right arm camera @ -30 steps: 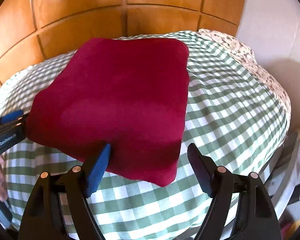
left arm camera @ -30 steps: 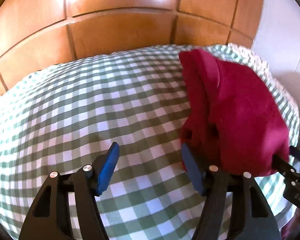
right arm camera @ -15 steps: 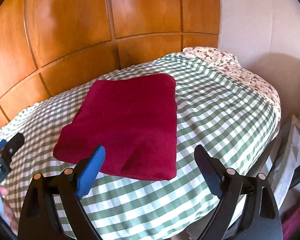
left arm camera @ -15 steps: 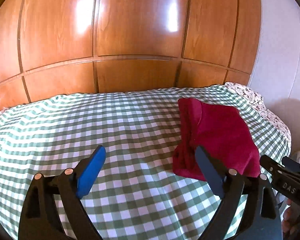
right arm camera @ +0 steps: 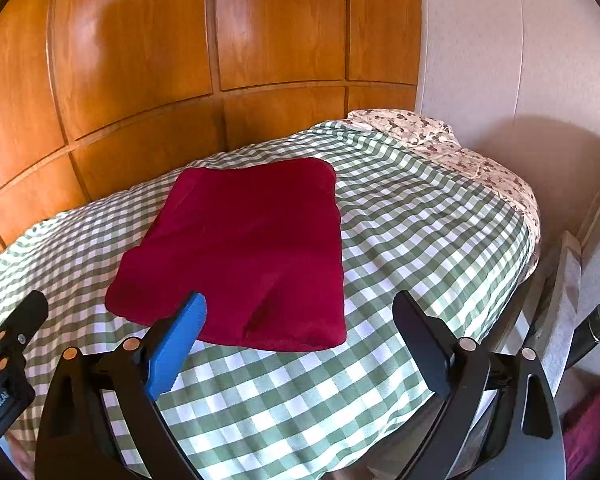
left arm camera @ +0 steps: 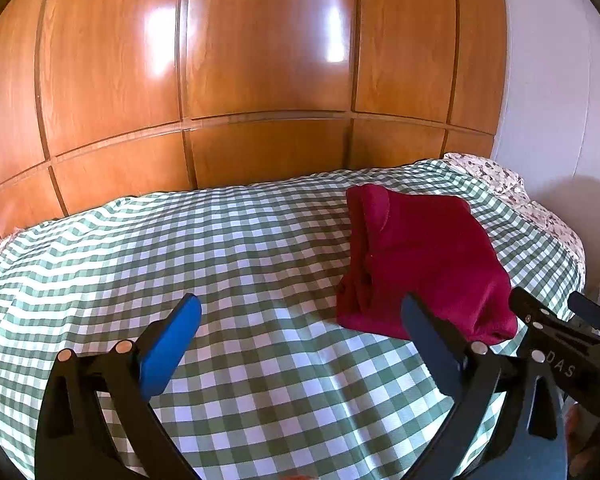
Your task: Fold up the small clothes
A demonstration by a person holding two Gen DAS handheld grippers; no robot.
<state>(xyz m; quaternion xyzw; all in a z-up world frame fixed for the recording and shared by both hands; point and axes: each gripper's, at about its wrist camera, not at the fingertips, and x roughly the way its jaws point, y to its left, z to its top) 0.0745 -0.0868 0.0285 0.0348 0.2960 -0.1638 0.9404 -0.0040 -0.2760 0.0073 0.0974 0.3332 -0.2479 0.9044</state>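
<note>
A dark red garment [left arm camera: 424,264] lies folded into a rectangle on the green checked bedspread [left arm camera: 220,264]. In the right wrist view the garment [right arm camera: 248,252] lies flat ahead and a little left. My left gripper [left arm camera: 300,320] is open and empty, held above the bed to the left of the garment. My right gripper [right arm camera: 300,320] is open and empty, held above the garment's near edge. The right gripper shows at the right edge of the left wrist view [left arm camera: 560,332]. The left gripper shows at the left edge of the right wrist view [right arm camera: 4,344].
Wooden wall panels [left arm camera: 260,80] stand behind the bed. A floral sheet [right arm camera: 460,148] shows at the bed's far right corner beside a white wall [right arm camera: 520,60]. The bed edge drops off at the right, with furniture parts [right arm camera: 568,272] below it.
Both grippers have pulled back and up from the garment, which now lies farther away. The garment stays folded on the bed.
</note>
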